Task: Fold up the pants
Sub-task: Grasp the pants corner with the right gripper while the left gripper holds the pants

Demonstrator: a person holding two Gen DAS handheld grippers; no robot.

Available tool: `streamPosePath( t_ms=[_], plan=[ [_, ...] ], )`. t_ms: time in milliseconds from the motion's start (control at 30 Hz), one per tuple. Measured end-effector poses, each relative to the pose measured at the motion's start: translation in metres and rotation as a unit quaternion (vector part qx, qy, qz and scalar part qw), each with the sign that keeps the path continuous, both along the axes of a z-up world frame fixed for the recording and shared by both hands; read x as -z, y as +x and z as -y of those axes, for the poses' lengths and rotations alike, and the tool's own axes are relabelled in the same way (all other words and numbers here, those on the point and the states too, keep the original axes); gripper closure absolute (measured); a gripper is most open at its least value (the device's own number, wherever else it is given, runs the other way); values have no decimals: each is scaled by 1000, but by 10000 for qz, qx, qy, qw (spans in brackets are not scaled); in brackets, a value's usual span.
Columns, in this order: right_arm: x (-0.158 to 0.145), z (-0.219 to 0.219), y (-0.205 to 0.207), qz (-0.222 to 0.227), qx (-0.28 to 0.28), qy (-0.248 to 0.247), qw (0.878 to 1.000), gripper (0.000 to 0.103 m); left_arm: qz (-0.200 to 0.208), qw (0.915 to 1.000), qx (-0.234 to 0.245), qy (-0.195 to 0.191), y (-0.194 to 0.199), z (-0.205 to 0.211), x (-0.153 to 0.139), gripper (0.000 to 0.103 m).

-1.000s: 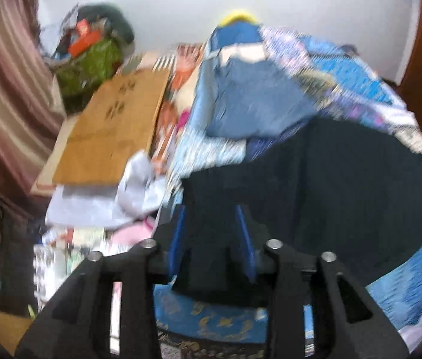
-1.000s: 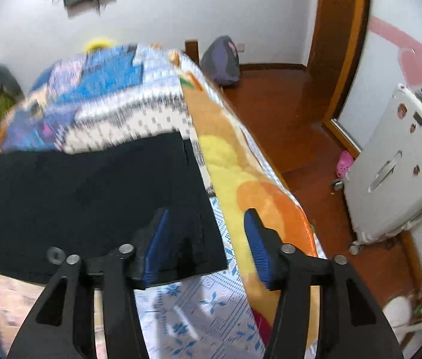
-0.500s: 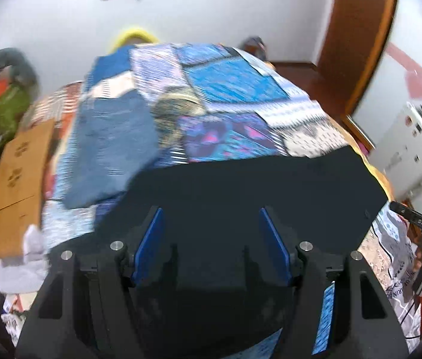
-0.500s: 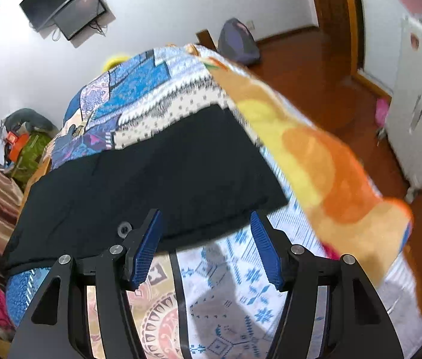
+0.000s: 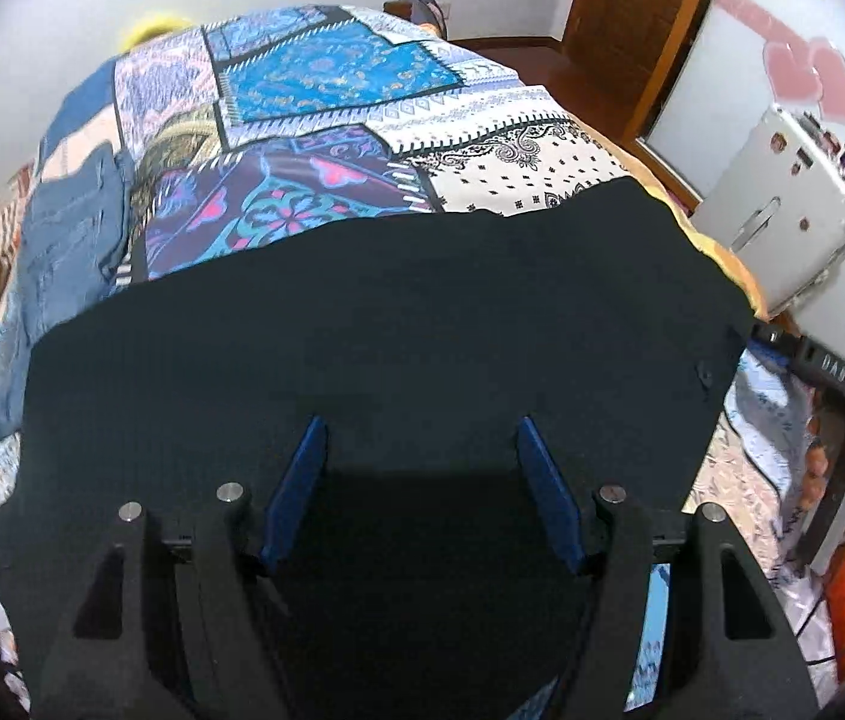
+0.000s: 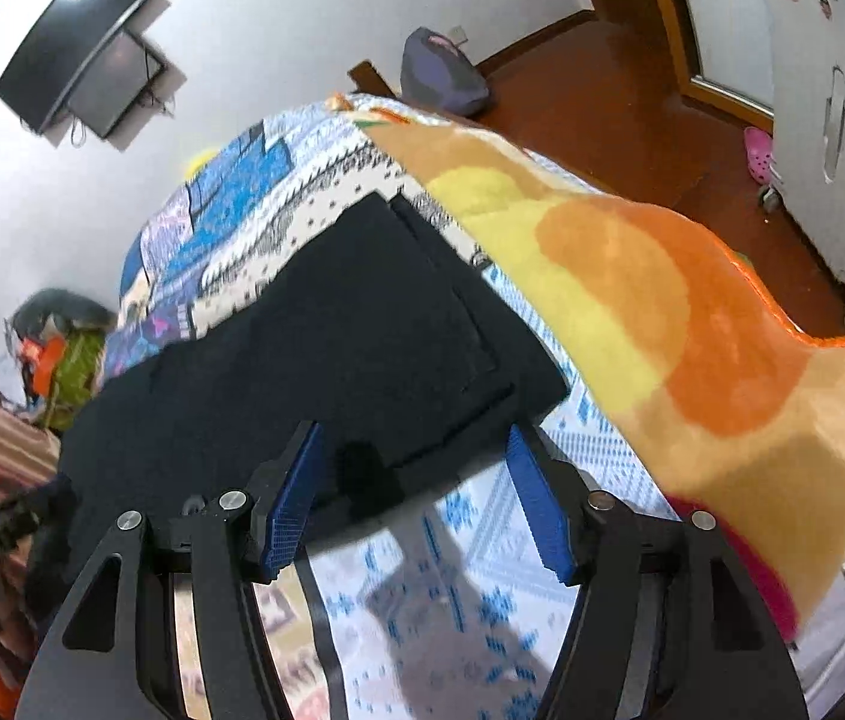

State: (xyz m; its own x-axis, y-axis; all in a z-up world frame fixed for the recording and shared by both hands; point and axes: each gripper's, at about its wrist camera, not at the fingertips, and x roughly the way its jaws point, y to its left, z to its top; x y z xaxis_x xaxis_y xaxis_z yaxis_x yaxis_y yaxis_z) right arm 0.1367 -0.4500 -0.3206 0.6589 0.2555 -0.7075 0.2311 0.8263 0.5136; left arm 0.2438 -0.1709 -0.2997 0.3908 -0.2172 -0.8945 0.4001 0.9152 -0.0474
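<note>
Both grippers have lifted back from the cloth over the last second: your left gripper [image 5: 419, 480], which was pinching the fabric's left edge, now hovers over its middle with the jaws spread and nothing between them, and your right gripper [image 6: 416, 492] has drawn up off the right end, jaws likewise spread wide and empty.

The dark navy woven pants [image 5: 374, 336] lie flat and broad across the near part of the patchwork blue-and-white bedspread [image 5: 332, 66], their right end close to the orange and yellow fleece blanket [image 6: 650, 312].

Expect soft, light, limp cloth that sags and drags on the quilt rather than sliding cleanly. A single pinch will probably lift one layer only, so take hold at the edges or corners, both layers together, one gripper at each end.

Your left wrist view shows the pants' full width, a small button near the right edge, the folded blue denim garment [image 5: 62, 240] lying to the left, and your right gripper beyond the right edge. Your right wrist view alone shows the stitched seam or pocket line at the right end and the bare quilt in front.
</note>
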Motion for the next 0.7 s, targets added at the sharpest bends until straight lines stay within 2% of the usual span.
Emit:
streamPosePath(
  t_ms=[100, 167, 200, 233, 267, 367, 500, 700],
  plan=[
    [-2, -2, 6, 138, 57, -161, 9998, 50, 77, 9999, 58, 70, -2, 7, 2, 38],
    [-2, -1, 12, 150, 24, -262, 9995, 70, 142, 9998, 72, 139, -4, 9, 3, 38],
    [-1, -1, 14, 155, 10, -254, 9996, 75, 177, 9996, 85, 178, -4, 10, 3, 38],
    [0, -1, 18, 142, -38, -194, 9997, 89, 197, 9996, 94, 192, -4, 11, 4, 38],
    [0, 0, 19, 140, -53, -169, 9997, 94, 211, 9995, 98, 196, -4, 11, 4, 41],
    [-11, -4, 17, 322, -69, -292, 9990, 95, 221, 9997, 76, 112, -4, 8, 0, 48],
    [-37, -10, 15, 667, -222, -262, 9972, 96, 300, 9995, 9, -71, -7, 2, -10, 48],
    [-89, -35, 16, 1253, -527, -210, 9905, 96, 1019, 9946, -119, -165, -25, -16, -53, 48]
  ],
)
